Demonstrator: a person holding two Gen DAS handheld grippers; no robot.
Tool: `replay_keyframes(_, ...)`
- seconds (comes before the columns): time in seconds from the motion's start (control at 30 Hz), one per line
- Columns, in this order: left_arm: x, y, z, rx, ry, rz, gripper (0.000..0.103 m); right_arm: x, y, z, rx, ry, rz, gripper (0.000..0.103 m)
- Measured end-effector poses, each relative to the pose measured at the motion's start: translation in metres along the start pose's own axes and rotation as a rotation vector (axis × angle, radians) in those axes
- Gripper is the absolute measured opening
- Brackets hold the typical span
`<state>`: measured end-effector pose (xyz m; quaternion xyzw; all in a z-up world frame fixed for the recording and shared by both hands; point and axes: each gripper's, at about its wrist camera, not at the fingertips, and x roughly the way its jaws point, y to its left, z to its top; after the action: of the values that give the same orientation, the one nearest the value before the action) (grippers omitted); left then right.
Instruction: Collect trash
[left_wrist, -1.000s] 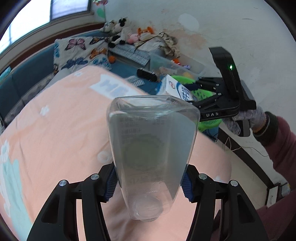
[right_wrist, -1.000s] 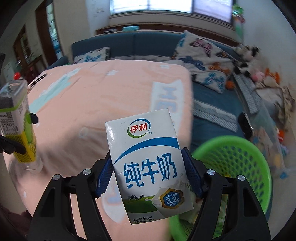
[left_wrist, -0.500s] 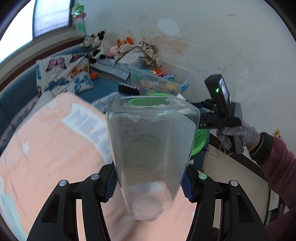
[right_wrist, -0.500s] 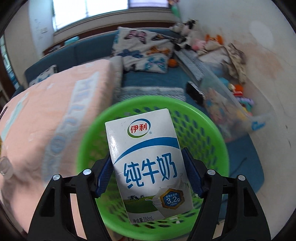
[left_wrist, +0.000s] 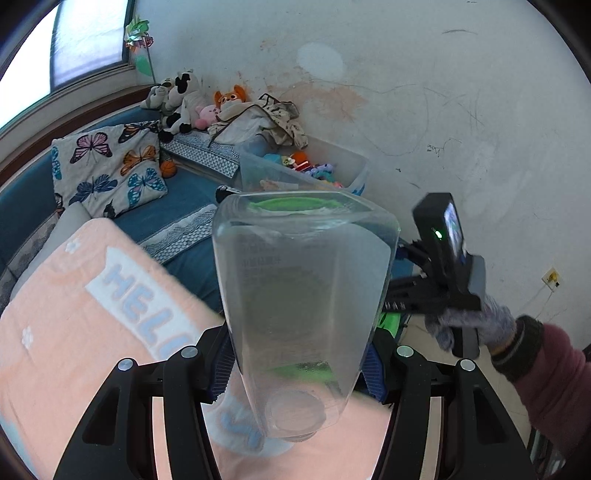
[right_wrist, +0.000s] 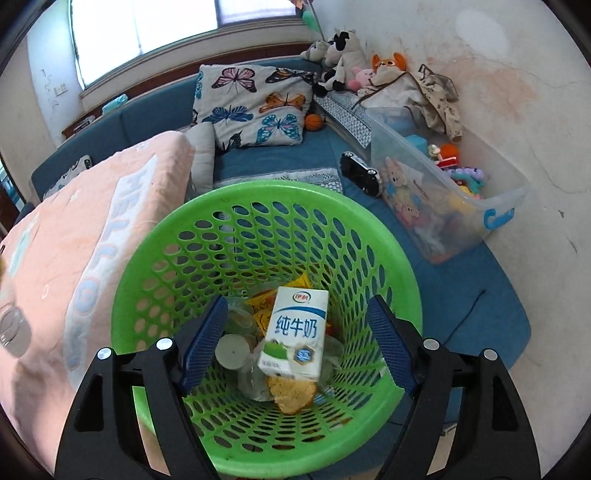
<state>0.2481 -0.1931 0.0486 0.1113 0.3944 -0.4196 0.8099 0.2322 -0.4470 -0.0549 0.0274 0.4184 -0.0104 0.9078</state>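
My left gripper (left_wrist: 295, 365) is shut on a clear plastic bottle (left_wrist: 303, 295), held with its base pointing away from me, over the peach blanket (left_wrist: 74, 332). The green basket (left_wrist: 291, 204) shows behind the bottle. My right gripper (right_wrist: 295, 343) is open and empty above the green basket (right_wrist: 184, 236). The white and blue milk carton (right_wrist: 295, 336) lies inside the basket on top of wrappers, a white lid and other trash. The right gripper also shows in the left wrist view (left_wrist: 399, 291), to the right of the bottle.
A peach blanket (right_wrist: 74, 258) covers the bed left of the basket. A clear toy bin (right_wrist: 443, 199) stands right of the basket by the wall. A butterfly pillow (right_wrist: 255, 103) and plush toys (right_wrist: 343, 55) lie on the blue couch behind.
My right gripper moved over the green basket, opened and let go of the milk carton, which now lies in the basket. My left gripper swung right toward the basket with the bottle.
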Motion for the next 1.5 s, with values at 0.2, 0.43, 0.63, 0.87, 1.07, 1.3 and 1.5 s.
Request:
replay_keyframes(0.2, 0.028, -0.008, 0.014, -0.014, -0.010, -0.016, 0.056, -0.027, -0.001, -0.008, -0.007, -0.042, -0.002, 0.079)
replay_keyframes(0.43, 0.064, -0.008, 0.017, -0.074, -0.012, -0.023, 0.056, -0.051, 0.002, -0.021, -0.018, -0.092, -0.013, 0.081)
replay_keyframes(0.63, 0.083, -0.002, 0.011, -0.110, -0.046, -0.001, 0.056, -0.060, 0.003, -0.028, -0.006, -0.113, 0.003, 0.081)
replay_keyframes(0.87, 0.102, 0.006, -0.002, -0.144, -0.026, 0.011, 0.056, -0.060, 0.005, -0.033, -0.007, -0.106, 0.010, 0.081)
replay_keyframes(1.07, 0.108, 0.008, -0.007, -0.153, -0.007, 0.007, 0.056, -0.063, 0.010, -0.038, -0.003, -0.112, 0.017, 0.082)
replay_keyframes(1.3, 0.101, 0.010, -0.009, -0.151, -0.010, 0.006, 0.061, -0.068, 0.016, -0.043, 0.004, -0.119, 0.024, 0.083)
replay_keyframes(1.5, 0.074, 0.008, -0.016, -0.139, -0.040, 0.028, 0.068, -0.076, 0.024, -0.046, 0.017, -0.126, 0.030, 0.085)
